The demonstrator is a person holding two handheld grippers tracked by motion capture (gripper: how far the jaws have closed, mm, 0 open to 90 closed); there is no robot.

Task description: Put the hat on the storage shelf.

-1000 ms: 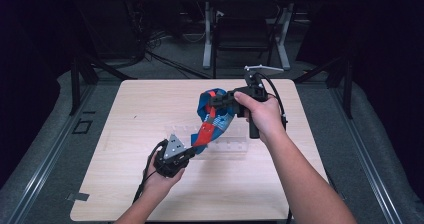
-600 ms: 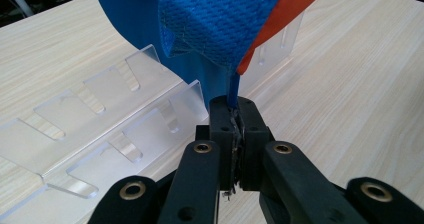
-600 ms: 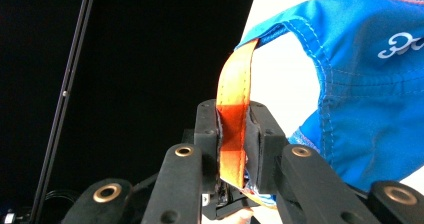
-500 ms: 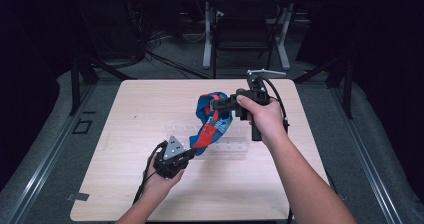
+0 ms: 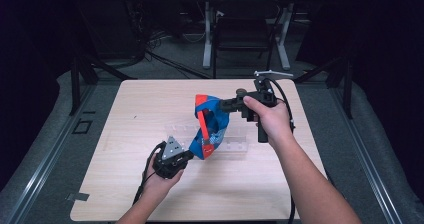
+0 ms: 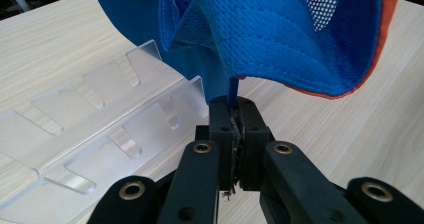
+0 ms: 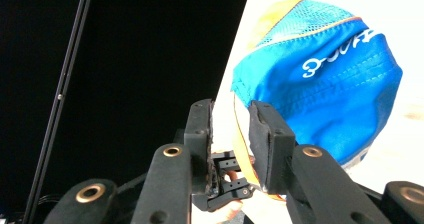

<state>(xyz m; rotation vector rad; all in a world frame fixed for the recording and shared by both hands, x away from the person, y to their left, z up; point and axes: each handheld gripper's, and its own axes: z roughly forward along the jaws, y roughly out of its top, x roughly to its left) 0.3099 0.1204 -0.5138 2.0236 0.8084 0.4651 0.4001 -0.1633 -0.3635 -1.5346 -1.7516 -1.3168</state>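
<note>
A blue cap (image 7: 325,84) carried white lettering across its blue cloth, seen in the right gripper view. The script was turned and too blurred to read; only loops and curved strokes could be made out. Nothing else in the room bore any word, number or sign that could be read.

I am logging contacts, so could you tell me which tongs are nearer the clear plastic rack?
Left. The left tongs sit at the clear plastic rack's near edge, clamping the blue cap; the right tongs are beyond it.
</note>
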